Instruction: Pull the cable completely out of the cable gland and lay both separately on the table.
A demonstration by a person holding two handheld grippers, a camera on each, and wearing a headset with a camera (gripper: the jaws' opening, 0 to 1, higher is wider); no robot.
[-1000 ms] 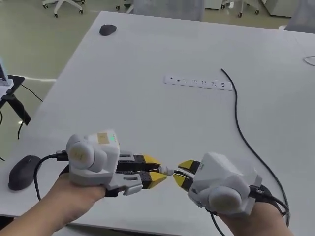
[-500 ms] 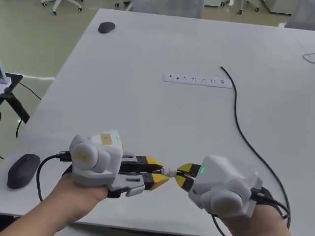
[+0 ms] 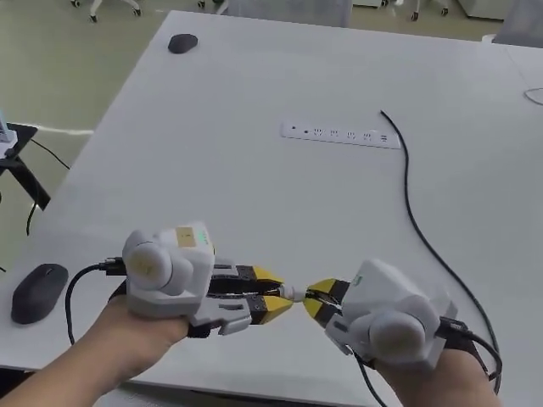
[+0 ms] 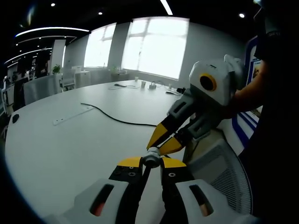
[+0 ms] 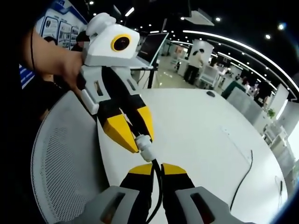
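A small white cable gland hangs over the table's near edge, between the two grippers. My left gripper is shut on the gland, its yellow jaws pointing right. In the right gripper view the same gland sits at the tips of the left gripper's yellow jaws. A thin black cable runs out of it and down between my right gripper's own jaws, which are shut on it. In the head view the right gripper faces the left one, almost tip to tip.
A white power strip lies mid-table with a black cord trailing toward the right front. One dark mouse sits at the far edge, another at the near left corner. A mesh chair back is below the grippers.
The right gripper's jaws have drawn closer together on the cable just beside the gland. Both hands stay at the table's front edge; the camera has tilted slightly.
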